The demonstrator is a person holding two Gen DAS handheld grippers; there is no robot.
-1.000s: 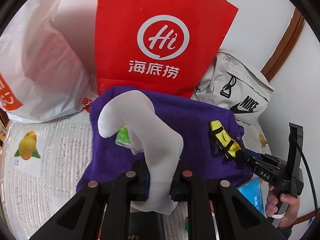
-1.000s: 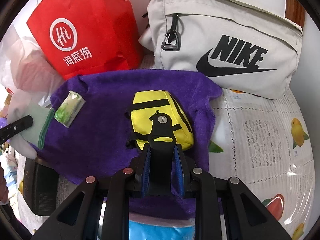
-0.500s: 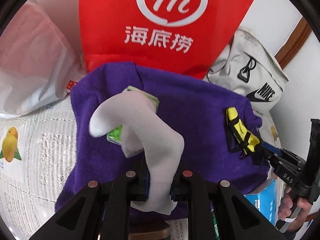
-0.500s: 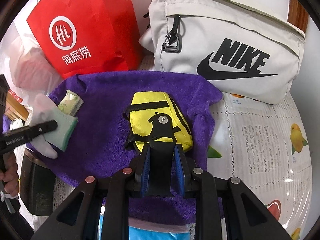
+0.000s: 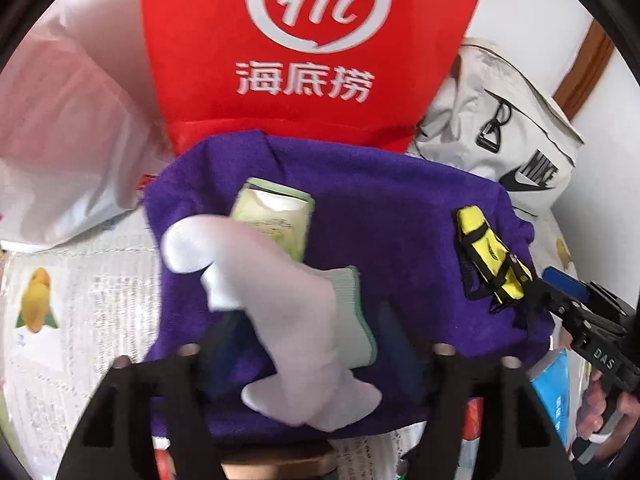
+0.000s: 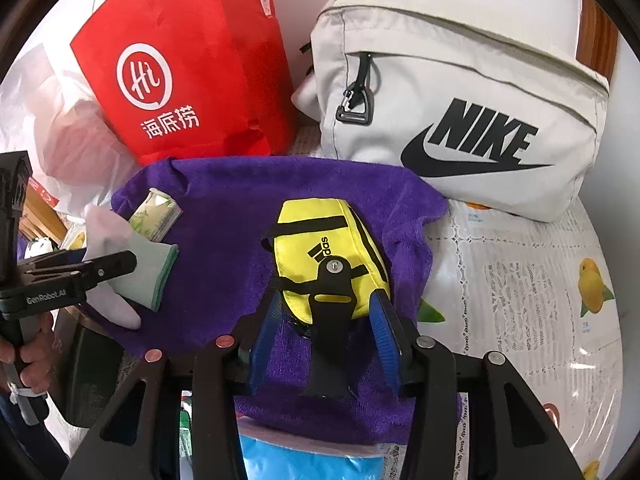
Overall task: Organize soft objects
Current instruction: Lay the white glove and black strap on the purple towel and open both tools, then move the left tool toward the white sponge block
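Letting go is what marks the left wrist view: the left gripper (image 5: 316,354) has just been opening, its jaws now spread wide where half a second ago they pinched the white sock (image 5: 280,312). The sock is blurred, slumping between the spread fingers onto the near part of the purple towel (image 5: 400,216), its toe draped over a green tissue pack (image 5: 276,216). I judge the sock delivered, so this hand is free for the next item. The sock is limp ribbed knit with a pale green cuff; the towel is thick and fuzzy; the pack is a glossy, flat block.

From the right wrist view, the right gripper (image 6: 326,328) has likewise been opening; its blue ribbed pads now stand clear on either side of the black strap of the yellow pouch (image 6: 320,240), which lies on the middle of the towel. The pouch looks placed too. It is smooth nylon, flat and rounded. Behind stand a stiff red bag (image 6: 188,60) and a soft beige backpack (image 6: 480,92), on a desk (image 6: 520,280) under a fruit-print cover.
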